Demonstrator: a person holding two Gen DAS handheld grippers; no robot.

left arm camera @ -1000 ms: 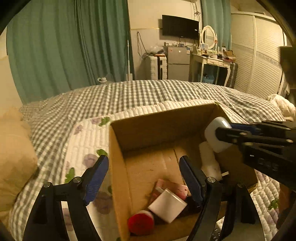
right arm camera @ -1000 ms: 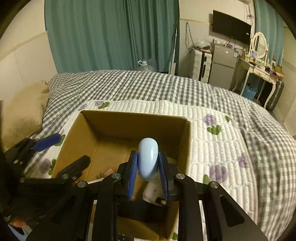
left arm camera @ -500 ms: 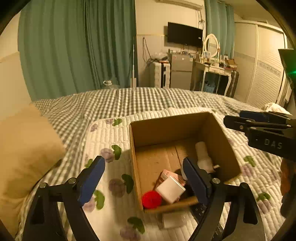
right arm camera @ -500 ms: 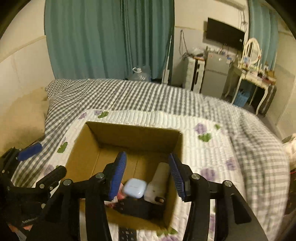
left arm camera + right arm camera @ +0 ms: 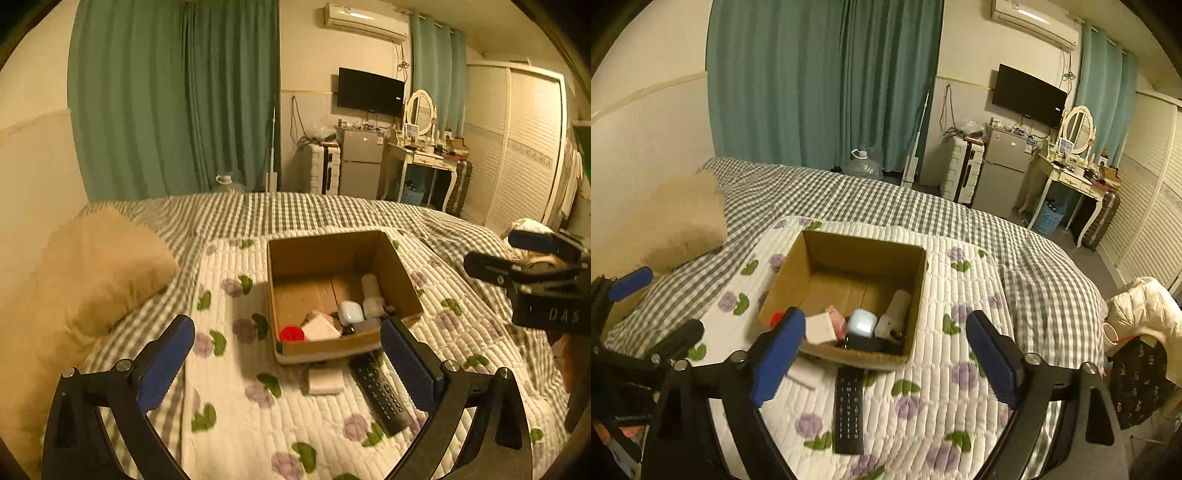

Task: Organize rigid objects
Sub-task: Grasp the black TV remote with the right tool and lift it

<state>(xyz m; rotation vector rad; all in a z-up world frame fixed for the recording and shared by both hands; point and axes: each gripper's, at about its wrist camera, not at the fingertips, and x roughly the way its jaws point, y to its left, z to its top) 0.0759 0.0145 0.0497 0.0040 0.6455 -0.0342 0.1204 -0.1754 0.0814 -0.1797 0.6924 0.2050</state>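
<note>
An open cardboard box (image 5: 400, 273) (image 5: 786, 273) stands on the floral quilt. Inside lie a pale blue earbud case (image 5: 350, 312) (image 5: 862, 323), a white bottle (image 5: 371, 291) (image 5: 895, 314), a white block (image 5: 320, 328) (image 5: 820, 328), a red round thing (image 5: 291, 334) and a dark item. A black remote (image 5: 380, 393) (image 5: 849, 410) and a small white box (image 5: 326, 380) (image 5: 808, 373) lie on the quilt in front of the box. My left gripper (image 5: 287, 360) is open and empty, held back from the box. My right gripper (image 5: 884, 354) is open and empty above the box's near edge.
A tan pillow (image 5: 85, 273) (image 5: 683, 221) lies to the left on the checked bedspread (image 5: 295, 210). A white jacket (image 5: 1141, 314) hangs at the bed's right edge. Green curtains, a fridge and a dressing table stand beyond the bed.
My right gripper opened and let the blue earbud case drop into the box. Both grippers then pulled back and up, away from the box.
</note>
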